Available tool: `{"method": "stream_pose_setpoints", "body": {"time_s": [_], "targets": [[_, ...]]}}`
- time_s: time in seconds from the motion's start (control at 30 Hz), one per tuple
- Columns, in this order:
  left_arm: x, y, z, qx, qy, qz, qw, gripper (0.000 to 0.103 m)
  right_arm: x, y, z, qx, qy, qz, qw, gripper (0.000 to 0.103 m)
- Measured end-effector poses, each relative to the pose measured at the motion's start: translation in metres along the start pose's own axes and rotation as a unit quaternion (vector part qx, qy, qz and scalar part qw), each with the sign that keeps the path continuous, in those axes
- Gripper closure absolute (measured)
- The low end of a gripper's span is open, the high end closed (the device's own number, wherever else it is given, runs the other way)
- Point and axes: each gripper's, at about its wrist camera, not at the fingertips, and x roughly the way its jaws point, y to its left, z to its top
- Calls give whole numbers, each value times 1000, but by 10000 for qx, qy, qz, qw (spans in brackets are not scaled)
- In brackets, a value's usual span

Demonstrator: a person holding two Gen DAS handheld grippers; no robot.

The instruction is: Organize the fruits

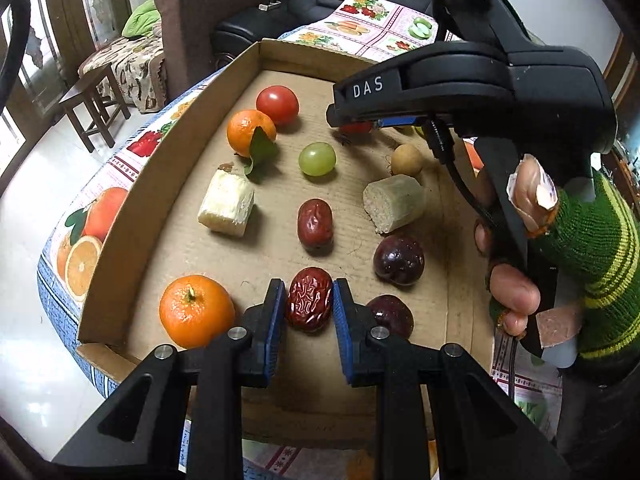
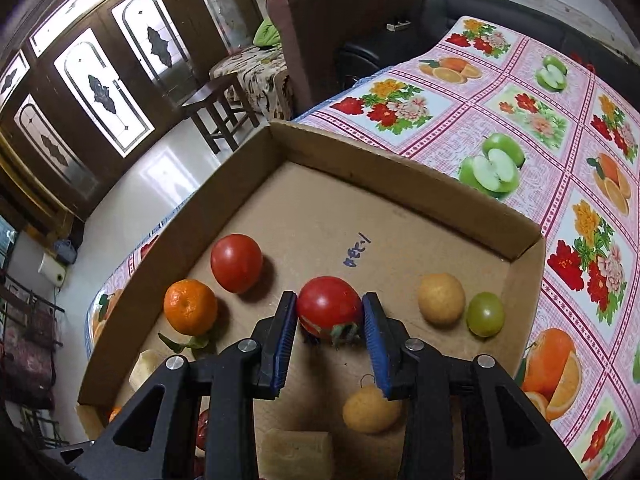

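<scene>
Your left gripper (image 1: 309, 309) clamped a red date (image 1: 309, 305) at lower centre of the cardboard tray (image 1: 120, 248). Your right gripper (image 2: 330, 314) squeezed a tomato (image 2: 329, 307) mid-frame; you were probably mid-sort, needing gentle lifts next.

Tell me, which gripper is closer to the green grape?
Right. The right gripper holds a tomato in the grape's row; the left gripper grips a wrinkled date two rows nearer the box's front.

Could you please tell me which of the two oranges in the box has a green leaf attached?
The far orange beside the tomato has the leaf; the near orange by the left gripper shows only a bare stem.
</scene>
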Motion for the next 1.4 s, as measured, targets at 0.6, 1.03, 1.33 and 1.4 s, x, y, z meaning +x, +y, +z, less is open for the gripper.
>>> {"method": "stream_pose_setpoints", "body": {"time_s": [0.6,1.03,1.33,1.4], "targets": [[-28,-15,-19,44,-191,204,9996,59,-49,0,-25,-145,-476,210,9985,41],[-65,-11,-42,61,-542,348,9979,55,-107,-1,-79,-1377,-740,479,9866,29],[-85,-15,-56,187,-736,541,9956,55,-131,1,-122,-2418,-623,715,9657,28],[-88,-16,-59,235,-750,556,9954,55,-138,1,-128,-2578,-674,759,9609,28]]}}
